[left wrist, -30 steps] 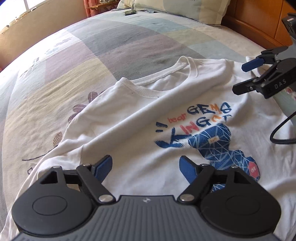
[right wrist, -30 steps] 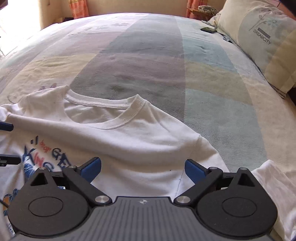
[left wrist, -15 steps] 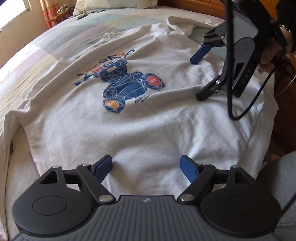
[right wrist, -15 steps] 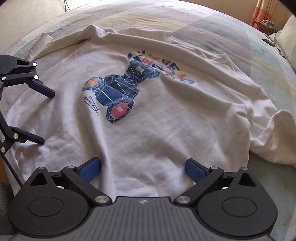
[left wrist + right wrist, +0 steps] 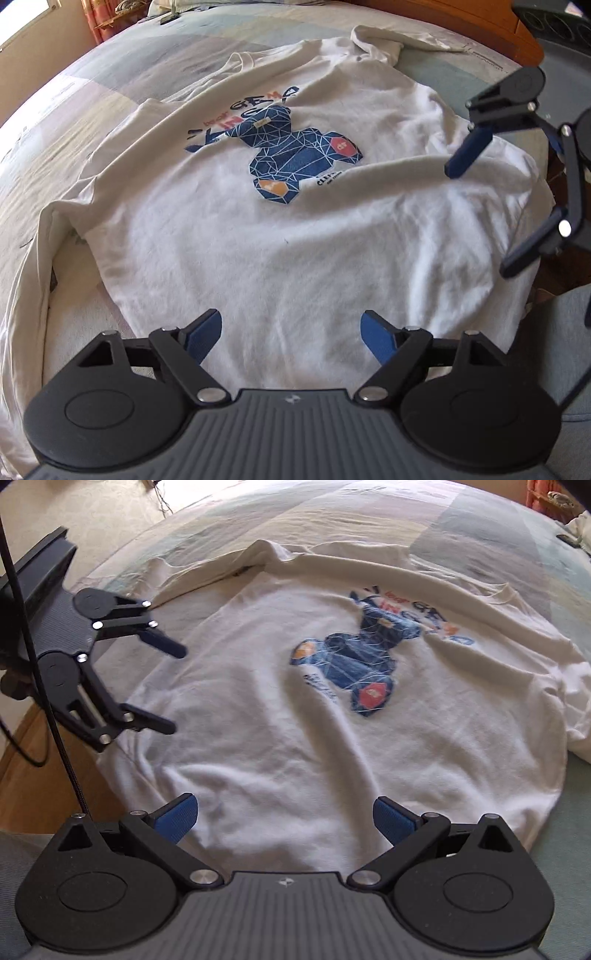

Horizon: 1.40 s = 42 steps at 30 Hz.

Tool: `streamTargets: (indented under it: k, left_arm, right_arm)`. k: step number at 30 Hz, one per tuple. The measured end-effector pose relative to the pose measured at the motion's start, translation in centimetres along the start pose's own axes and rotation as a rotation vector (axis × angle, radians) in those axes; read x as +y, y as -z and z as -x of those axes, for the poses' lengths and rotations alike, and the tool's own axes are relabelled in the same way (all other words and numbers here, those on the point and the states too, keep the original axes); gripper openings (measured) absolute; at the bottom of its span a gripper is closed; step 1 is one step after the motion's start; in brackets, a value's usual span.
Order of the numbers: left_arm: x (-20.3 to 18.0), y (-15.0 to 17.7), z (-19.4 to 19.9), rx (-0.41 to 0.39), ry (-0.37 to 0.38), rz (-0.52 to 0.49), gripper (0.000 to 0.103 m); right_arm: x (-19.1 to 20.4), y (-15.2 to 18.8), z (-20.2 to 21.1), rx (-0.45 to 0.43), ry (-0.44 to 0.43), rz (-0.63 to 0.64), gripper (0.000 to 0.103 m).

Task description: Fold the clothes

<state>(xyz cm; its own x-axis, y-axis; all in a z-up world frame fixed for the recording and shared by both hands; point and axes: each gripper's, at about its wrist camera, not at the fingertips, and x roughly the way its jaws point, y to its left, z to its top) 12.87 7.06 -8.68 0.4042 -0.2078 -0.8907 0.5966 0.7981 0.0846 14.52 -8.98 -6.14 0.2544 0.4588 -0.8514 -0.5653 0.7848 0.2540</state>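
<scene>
A white T-shirt [image 5: 258,236] with a blue bear print [image 5: 295,155] lies face up and spread on the bed, collar away from me; it also shows in the right wrist view [image 5: 295,738]. My left gripper [image 5: 291,334] is open and empty above the hem on the shirt's left side. My right gripper [image 5: 284,818] is open and empty above the hem on the right side. Each gripper shows in the other's view, the right gripper [image 5: 480,218] and the left gripper [image 5: 175,686], both with jaws wide apart.
The bed [image 5: 92,96] has a pastel patchwork cover. A wooden headboard [image 5: 517,33] stands at the far right, pillows at the back. The shirt's right sleeve [image 5: 388,40] is bunched. A wooden bed edge [image 5: 37,786] lies below left.
Both grippers have swung from the collar end down to the hem end of the shirt and now hover near its bottom edge. Both stayed open.
</scene>
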Motion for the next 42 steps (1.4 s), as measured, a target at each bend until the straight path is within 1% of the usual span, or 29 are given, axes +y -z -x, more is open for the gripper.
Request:
streamTargets:
  k: [1, 2, 3, 5, 6, 7, 8, 9, 11, 12, 13, 14, 15, 17, 18, 19, 20, 22, 23, 25, 26, 28, 31, 32, 35, 36, 38, 41, 42]
  left_arm:
    - [0.0, 0.2, -0.4, 0.013, 0.002, 0.0, 0.082]
    - [0.1, 0.8, -0.4, 0.039, 0.013, 0.033, 0.082]
    - [0.2, 1.5, -0.4, 0.065, 0.024, 0.065, 0.084]
    - [0.5, 2.8, -0.5, 0.117, 0.046, 0.129, 0.087]
    - [0.2, 3.5, 0.1, 0.127, 0.04, 0.119, 0.087]
    - [-0.1, 3.7, 0.5, 0.142, 0.036, 0.105, 0.087]
    - [-0.1, 3.5, 0.8, 0.15, 0.042, 0.111, 0.085]
    - [0.0, 3.2, 1.0, 0.155, 0.051, 0.119, 0.085]
    - [0.2, 2.2, 1.5, 0.098, 0.039, 0.096, 0.085]
    - [0.2, 1.6, 1.5, 0.062, 0.024, 0.07, 0.085]
    - [0.2, 1.1, 1.3, 0.043, 0.025, 0.054, 0.085]
    - [0.2, 1.4, 1.1, 0.053, 0.031, 0.059, 0.085]
    - [0.2, 1.6, 0.8, 0.062, 0.037, 0.065, 0.084]
    - [0.2, 2.2, 0.4, 0.08, 0.048, 0.075, 0.084]
    - [0.3, 2.5, 0.2, 0.089, 0.053, 0.08, 0.086]
    - [0.3, 2.7, -0.1, 0.098, 0.059, 0.086, 0.086]
    - [0.3, 3.0, -0.3, 0.107, 0.064, 0.091, 0.087]
    - [0.3, 3.9, 0.6, 0.131, 0.065, 0.114, 0.087]
    - [0.4, 4.2, 1.1, 0.142, 0.065, 0.124, 0.087]
    - [0.4, 3.5, 1.4, 0.118, 0.061, 0.095, 0.085]
    - [0.4, 3.1, 1.6, 0.106, 0.058, 0.081, 0.085]
    - [0.5, 2.3, 1.9, 0.081, 0.053, 0.053, 0.085]
    - [0.4, 0.6, 1.2, 0.015, 0.061, 0.031, 0.085]
    - [0.4, 0.2, 0.9, 0.0, 0.07, 0.031, 0.085]
    - [-0.6, 0.4, -0.5, 0.027, 0.098, -0.003, 0.085]
    - [-1.0, 0.5, -0.9, 0.035, 0.107, -0.014, 0.085]
    - [-0.8, 1.7, -0.7, 0.045, 0.105, -0.02, 0.087]
    - [-0.3, 3.1, 0.0, 0.077, 0.118, -0.01, 0.089]
    - [0.0, 3.5, 0.2, 0.091, 0.127, 0.002, 0.089]
  right_arm:
    - [0.6, 0.1, -0.7, 0.009, -0.024, -0.014, 0.103]
    - [1.2, 0.2, -1.4, 0.02, -0.048, -0.03, 0.103]
    - [1.4, 0.5, -2.1, 0.052, -0.076, -0.07, 0.103]
    - [1.7, 1.4, -2.5, 0.067, -0.1, -0.18, 0.103]
    - [1.8, 1.8, -2.5, 0.081, -0.131, -0.226, 0.103]
    - [2.0, 2.2, -2.5, 0.095, -0.162, -0.271, 0.103]
    - [2.3, 2.5, -2.5, 0.116, -0.185, -0.297, 0.103]
    - [2.7, 2.5, -2.3, 0.117, -0.177, -0.289, 0.103]
    - [2.7, 1.7, -2.3, 0.145, -0.178, -0.277, 0.103]
    - [2.5, 1.2, -2.1, 0.126, -0.176, -0.289, 0.103]
    - [2.3, 0.6, -1.8, 0.088, -0.166, -0.295, 0.103]
    - [2.1, -0.1, -1.7, 0.051, -0.156, -0.291, 0.103]
    - [2.1, -0.7, -2.0, 0.038, -0.161, -0.285, 0.103]
    - [2.2, -1.5, -3.0, 0.032, -0.177, -0.284, 0.103]
    - [2.4, -1.5, -3.6, 0.034, -0.17, -0.287, 0.103]
    - [2.5, -1.3, -4.2, 0.05, -0.174, -0.294, 0.103]
    - [2.6, -1.1, -4.6, 0.043, -0.171, -0.301, 0.103]
    - [3.2, -0.5, -4.3, 0.065, -0.225, -0.344, 0.103]
    - [3.5, 0.1, -4.5, 0.107, -0.283, -0.386, 0.103]
    - [4.7, 0.9, -4.4, 0.122, -0.275, -0.358, 0.103]
    - [5.1, 0.8, -4.3, 0.124, -0.267, -0.32, 0.103]
    - [4.4, 0.3, -4.0, 0.122, -0.256, -0.339, 0.103]
    - [2.4, -0.6, -2.4, 0.049, -0.178, -0.385, 0.103]
    - [1.7, -0.9, -1.6, 0.022, -0.131, -0.364, 0.103]
    - [-0.3, -1.7, -0.3, -0.038, 0.001, -0.326, 0.103]
    - [-1.6, -1.6, -0.2, -0.041, 0.037, -0.33, 0.103]
    - [-3.7, -1.2, -0.3, -0.025, 0.103, -0.355, 0.103]
    - [-6.8, -0.2, -1.2, 0.003, 0.146, -0.402, 0.103]
    - [-7.9, 0.3, -1.4, 0.014, 0.19, -0.406, 0.103]
